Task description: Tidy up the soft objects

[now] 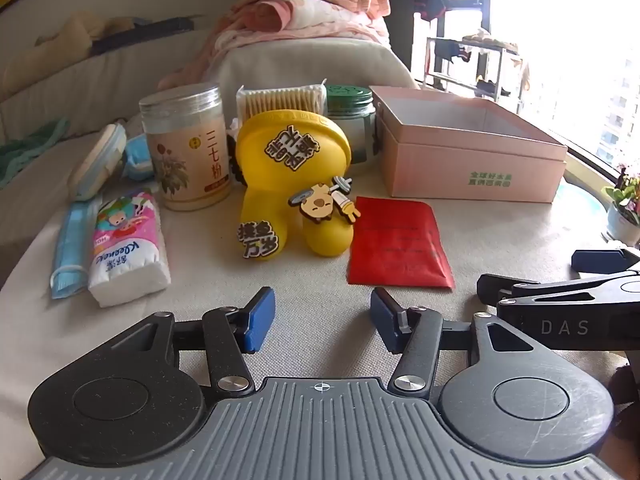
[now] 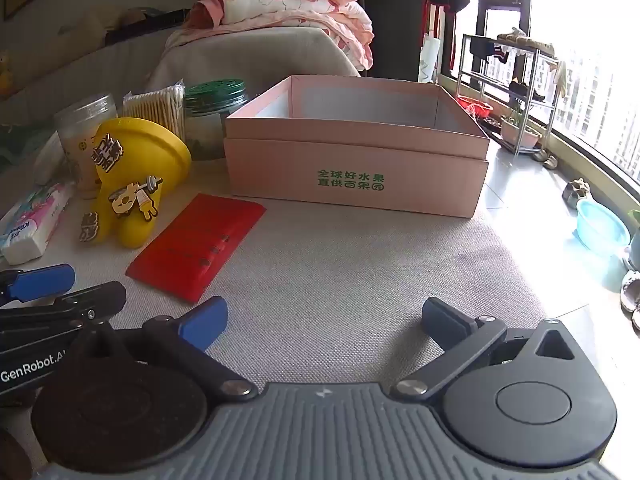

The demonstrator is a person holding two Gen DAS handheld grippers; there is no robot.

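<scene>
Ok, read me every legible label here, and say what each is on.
"三七粉": tall clear jar.
"Kleenex", "舒洁": tissue pack.
"全球好水果 直供百果园": pink box.
"DAS": right tongs.
"GenRobot.A", cut off: left tongs.
Yellow toy stickers: upside-down, unclear.
Red packet: too small.

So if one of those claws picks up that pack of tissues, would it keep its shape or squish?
The tissue pack would probably squish: its wrapper looks like thin soft plastic with a bare white end of tissue showing. It likely weighs little for its bulk. Lying flat on the cloth-covered surface, it should slide rather than roll.
</scene>
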